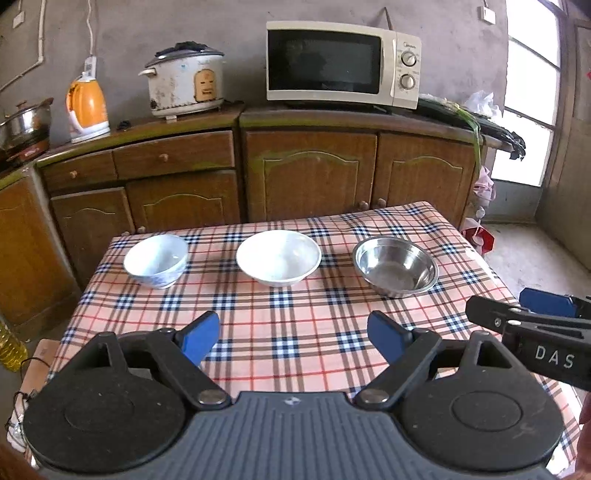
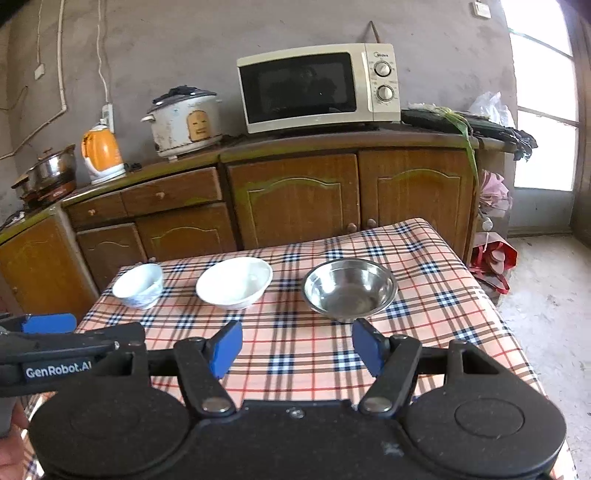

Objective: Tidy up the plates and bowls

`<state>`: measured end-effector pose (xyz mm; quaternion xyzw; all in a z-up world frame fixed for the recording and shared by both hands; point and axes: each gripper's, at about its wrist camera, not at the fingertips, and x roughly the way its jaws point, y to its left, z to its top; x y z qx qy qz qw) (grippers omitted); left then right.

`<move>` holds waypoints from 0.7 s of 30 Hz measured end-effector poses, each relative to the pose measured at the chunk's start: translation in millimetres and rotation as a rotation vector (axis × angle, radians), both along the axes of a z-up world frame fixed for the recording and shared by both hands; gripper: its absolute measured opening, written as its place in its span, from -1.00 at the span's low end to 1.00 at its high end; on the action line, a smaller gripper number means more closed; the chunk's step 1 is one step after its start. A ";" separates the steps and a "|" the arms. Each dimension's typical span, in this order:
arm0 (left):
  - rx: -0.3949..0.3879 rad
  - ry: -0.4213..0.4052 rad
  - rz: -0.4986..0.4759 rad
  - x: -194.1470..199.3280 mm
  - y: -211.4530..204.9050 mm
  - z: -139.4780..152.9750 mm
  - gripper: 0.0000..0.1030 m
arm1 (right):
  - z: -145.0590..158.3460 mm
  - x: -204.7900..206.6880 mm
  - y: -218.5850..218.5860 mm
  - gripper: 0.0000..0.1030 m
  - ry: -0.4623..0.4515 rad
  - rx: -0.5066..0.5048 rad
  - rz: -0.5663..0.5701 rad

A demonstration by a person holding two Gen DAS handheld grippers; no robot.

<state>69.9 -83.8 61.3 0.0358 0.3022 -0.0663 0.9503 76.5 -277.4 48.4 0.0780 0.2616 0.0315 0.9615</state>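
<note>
Left wrist view is showing the left hand-held gripper (image 1: 293, 338) hovering spread wide and empty above the tabletop (image 1: 295, 332). Three bowls are sitting apart in a row: patterned bowl (image 1: 156, 260), white bowl (image 1: 278, 257), steel bowl (image 1: 395, 266). The right hand-held gripper (image 2: 297, 347) is likewise gaping, holding nothing.

near tablecloth (image 1: 288, 332) bare | bowls (image 1: 278, 257) (three, apart) line far side

Home kitchen, plain and rural-looking. Wooden cabinets (image 1: 310, 173) along a bare cement wall (image 1: 229, 22); on top, microwave (image 1: 343, 64), worn rice cooker (image 1: 184, 83), orange electric kettle (image 1: 88, 107), steel pot (image 1: 24, 123) on a burner. Dining table under checked cloth (image 1: 280, 325). Daylight from window (image 1: 532, 92) at right.
</note>
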 end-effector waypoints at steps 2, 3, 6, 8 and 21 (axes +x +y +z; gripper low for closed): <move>-0.001 0.006 -0.009 8.1 -3.5 -2.4 0.74 | -3.1 8.0 -5.8 0.53 0.007 0.002 -0.011; -0.003 0.009 -0.013 11.8 -5.1 -3.7 0.74 | -5.3 13.2 -9.0 0.53 0.012 0.002 -0.017; -0.010 0.021 -0.020 24.0 -8.4 -8.0 0.74 | -11.9 28.3 -17.7 0.53 0.024 0.002 -0.037; -0.008 0.030 -0.024 32.9 -11.5 -11.1 0.74 | -16.7 37.9 -23.7 0.53 0.034 0.004 -0.051; -0.010 0.093 -0.050 106.2 -40.7 -38.7 0.74 | -55.9 105.1 -76.6 0.53 0.087 0.022 -0.137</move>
